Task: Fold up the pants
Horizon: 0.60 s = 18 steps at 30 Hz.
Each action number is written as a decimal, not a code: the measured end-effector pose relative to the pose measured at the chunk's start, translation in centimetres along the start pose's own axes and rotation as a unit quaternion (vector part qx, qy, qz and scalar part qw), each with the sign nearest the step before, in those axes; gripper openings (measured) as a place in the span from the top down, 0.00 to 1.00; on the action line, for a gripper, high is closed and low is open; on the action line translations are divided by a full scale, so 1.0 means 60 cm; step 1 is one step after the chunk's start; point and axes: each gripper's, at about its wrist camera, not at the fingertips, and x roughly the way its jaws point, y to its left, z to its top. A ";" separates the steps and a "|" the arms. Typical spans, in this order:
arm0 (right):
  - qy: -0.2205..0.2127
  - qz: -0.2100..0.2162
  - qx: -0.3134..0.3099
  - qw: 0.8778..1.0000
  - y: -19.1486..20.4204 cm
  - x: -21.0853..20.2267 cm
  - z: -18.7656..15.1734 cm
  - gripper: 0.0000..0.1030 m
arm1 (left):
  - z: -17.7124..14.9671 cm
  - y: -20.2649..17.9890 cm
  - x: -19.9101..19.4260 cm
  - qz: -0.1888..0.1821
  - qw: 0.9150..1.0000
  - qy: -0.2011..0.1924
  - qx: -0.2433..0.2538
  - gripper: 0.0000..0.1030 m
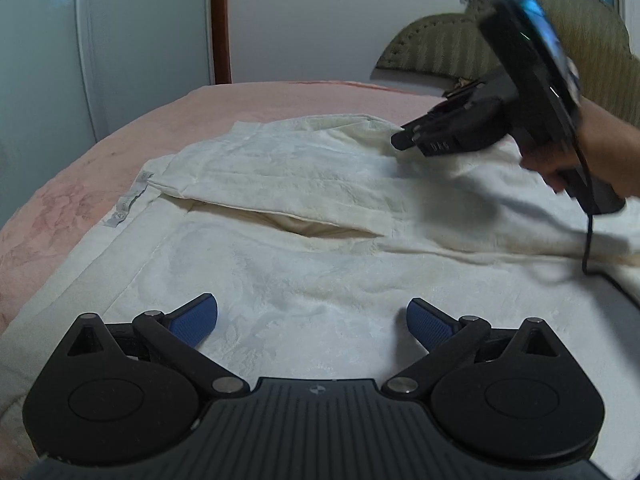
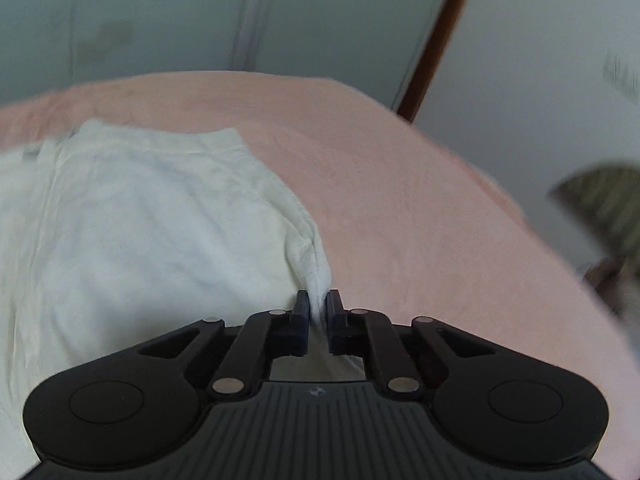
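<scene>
Left tongs (image 1: 312,320): spread wide, empty, hovering over the near cloth.
Right tongs (image 2: 318,308): pinched tight on the far edge of the cream pants (image 1: 280,240).
Pants: spread on the pink bedspread (image 1: 100,152), one leg folded across.
Headboard (image 1: 432,44): beyond, against the wall.

A bed (image 1: 280,100) covered with a pink spread (image 2: 400,200) carries everything. White pants (image 1: 280,168) lie directly on it, spread flat with one part folded over another. In the left wrist view the cloth runs under and ahead of the jaws, and bare pink shows beyond it and to the left. In the right wrist view the pants lie ahead and left of the jaws, one edge reaching in between them, with bare spread ahead and right.
</scene>
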 end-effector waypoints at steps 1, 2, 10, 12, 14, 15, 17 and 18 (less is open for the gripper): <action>-0.010 -0.010 -0.022 1.000 0.018 -0.016 0.001 0.92 | 0.002 0.008 -0.002 -0.005 1.000 -0.003 -0.016 0.01; -0.019 -0.018 -0.043 0.999 0.035 -0.034 0.002 0.93 | 0.005 0.018 -0.006 -0.010 0.999 -0.007 -0.038 0.01; -0.062 -0.022 -0.122 0.990 0.141 -0.167 -0.025 0.93 | 0.035 0.134 -0.031 -0.091 0.962 -0.021 -0.255 0.01; -0.066 -0.010 -0.122 0.990 0.161 -0.190 -0.038 0.93 | 0.054 0.149 -0.029 -0.117 0.953 -0.018 -0.277 0.01; -0.067 -0.004 -0.118 0.991 0.178 -0.193 -0.049 0.93 | 0.074 0.162 -0.018 -0.138 0.943 -0.009 -0.304 0.01; -0.067 0.001 -0.112 0.991 0.183 -0.194 -0.052 0.93 | 0.083 0.170 -0.009 -0.152 0.935 -0.009 -0.319 0.01; -0.069 0.004 -0.104 0.992 0.191 -0.193 -0.056 0.93 | 0.106 0.181 0.013 -0.157 0.928 -0.004 -0.339 0.01; -0.070 0.005 -0.098 0.993 0.192 -0.194 -0.058 0.93 | 0.117 0.186 0.026 -0.147 0.925 -0.001 -0.349 0.01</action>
